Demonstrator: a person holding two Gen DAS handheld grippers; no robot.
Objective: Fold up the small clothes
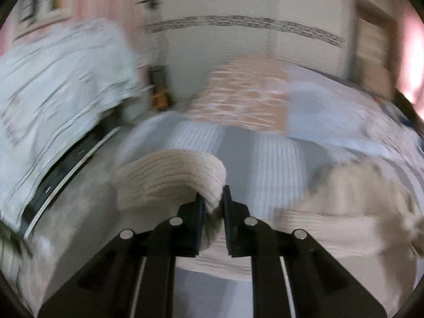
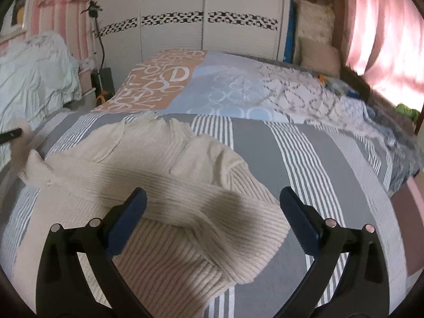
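on the bed [image 2: 304,159], left gripper [image 1: 213,201] pinches the sweater [image 2: 164,185]; right gripper [image 2: 213,201] gapes.

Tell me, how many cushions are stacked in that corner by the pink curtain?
2: a cream patterned cushion on top and a plain beige cushion directly beneath it, beside the pink curtain. More could be hidden behind them.

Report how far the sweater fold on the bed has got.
Done: the cream sweater lies spread on the striped bedcover, one sleeve laid across its body. In hand: the left tool is shut on a lifted edge of it. Left: the right tool hangs open above it; no compact fold yet.
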